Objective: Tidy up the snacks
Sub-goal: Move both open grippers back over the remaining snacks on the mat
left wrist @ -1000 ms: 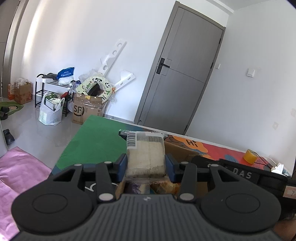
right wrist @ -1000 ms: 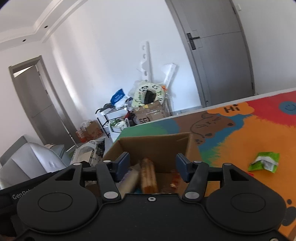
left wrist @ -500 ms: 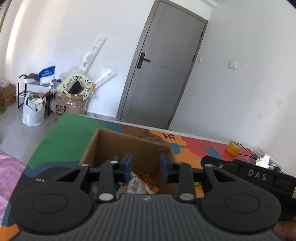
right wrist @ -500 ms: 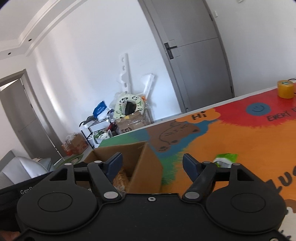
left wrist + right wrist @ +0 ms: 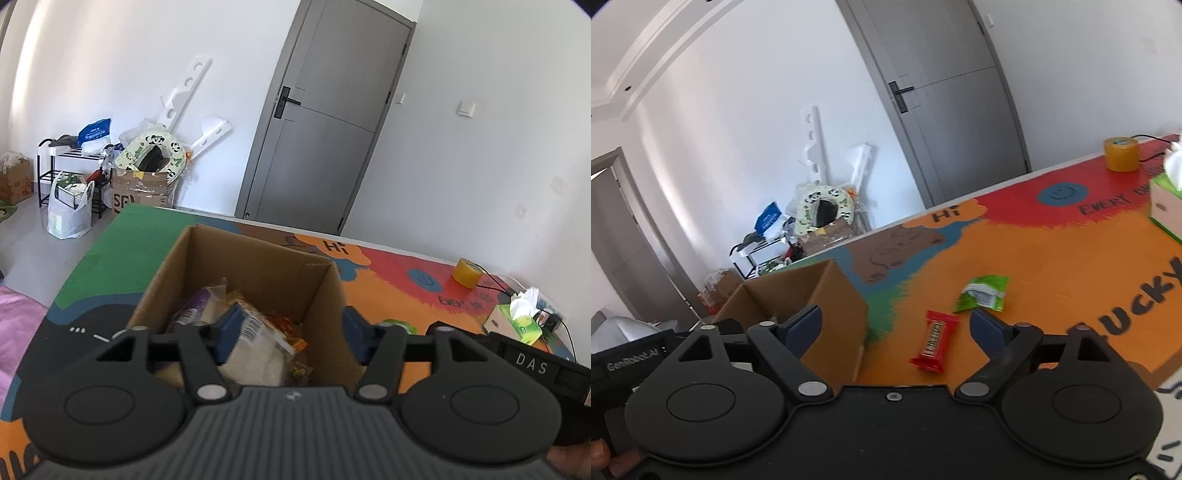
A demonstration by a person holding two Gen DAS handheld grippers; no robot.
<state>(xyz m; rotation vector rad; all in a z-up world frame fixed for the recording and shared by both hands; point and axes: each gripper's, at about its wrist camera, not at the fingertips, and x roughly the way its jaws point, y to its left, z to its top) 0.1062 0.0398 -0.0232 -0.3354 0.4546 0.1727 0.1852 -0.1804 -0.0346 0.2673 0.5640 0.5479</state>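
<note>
An open cardboard box (image 5: 258,258) stands on the colourful mat and holds several snack packets, a clear-wrapped pale one (image 5: 255,350) on top. My left gripper (image 5: 291,328) hangs open and empty over the box. My right gripper (image 5: 897,325) is open and empty to the right of the box (image 5: 827,299). A red snack bar (image 5: 934,339) lies on the mat between its fingers, with a green packet (image 5: 984,297) just beyond.
A yellow tape roll (image 5: 1121,153) and a green tissue box (image 5: 1165,206) sit at the mat's far right. The tape roll (image 5: 467,271) and tissue box (image 5: 515,319) also show in the left wrist view. The mat's far edge borders the floor, with clutter by the wall.
My left gripper let the clear-wrapped packet fall into the box and opened wide. My right gripper swung right, away from the box, to over the red bar and green packet.
</note>
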